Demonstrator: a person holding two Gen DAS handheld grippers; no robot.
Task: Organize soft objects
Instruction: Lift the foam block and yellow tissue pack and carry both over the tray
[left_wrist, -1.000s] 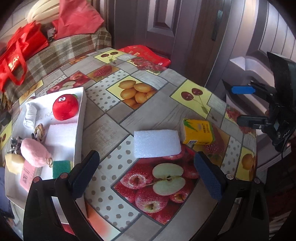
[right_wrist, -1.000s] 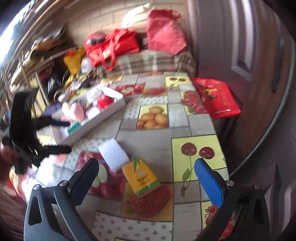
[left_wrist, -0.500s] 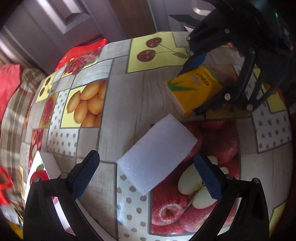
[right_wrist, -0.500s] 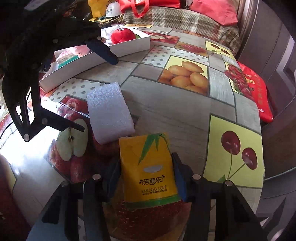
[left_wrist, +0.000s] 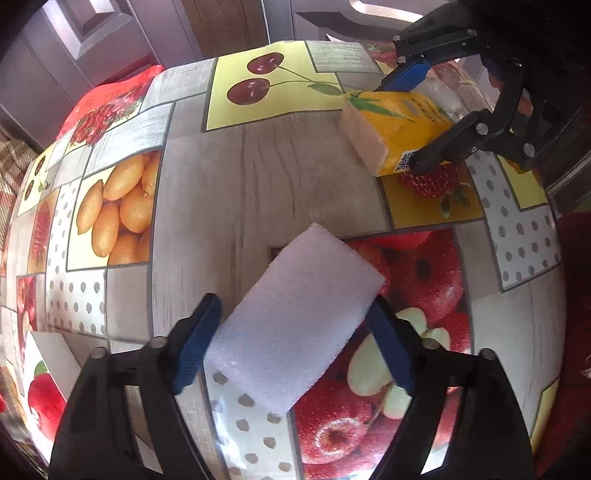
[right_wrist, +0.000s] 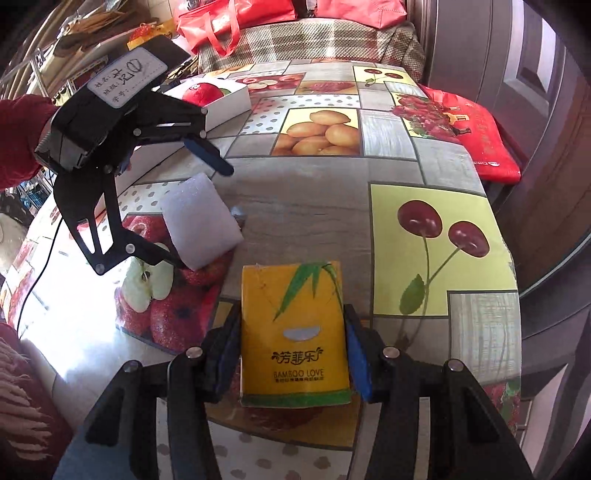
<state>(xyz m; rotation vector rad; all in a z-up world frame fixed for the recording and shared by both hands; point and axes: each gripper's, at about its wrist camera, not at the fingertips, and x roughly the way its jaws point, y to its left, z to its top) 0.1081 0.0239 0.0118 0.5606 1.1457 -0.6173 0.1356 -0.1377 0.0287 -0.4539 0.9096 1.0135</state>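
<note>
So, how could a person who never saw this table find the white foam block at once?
Look at the fruit-print tablecloth, at the panel of red apples. The white foam block lies there at a slant, partly over the apples, between the open blue pads of the left tongs. Its neighbour, a yellow tissue pack, is printed, while the block is plain white and finely bubbled.

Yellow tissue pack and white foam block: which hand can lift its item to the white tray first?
Right, probably. The right tongs are already shut on the yellow tissue pack. The left tongs have just been closing around the white foam block, with a gap at one pad.
</note>
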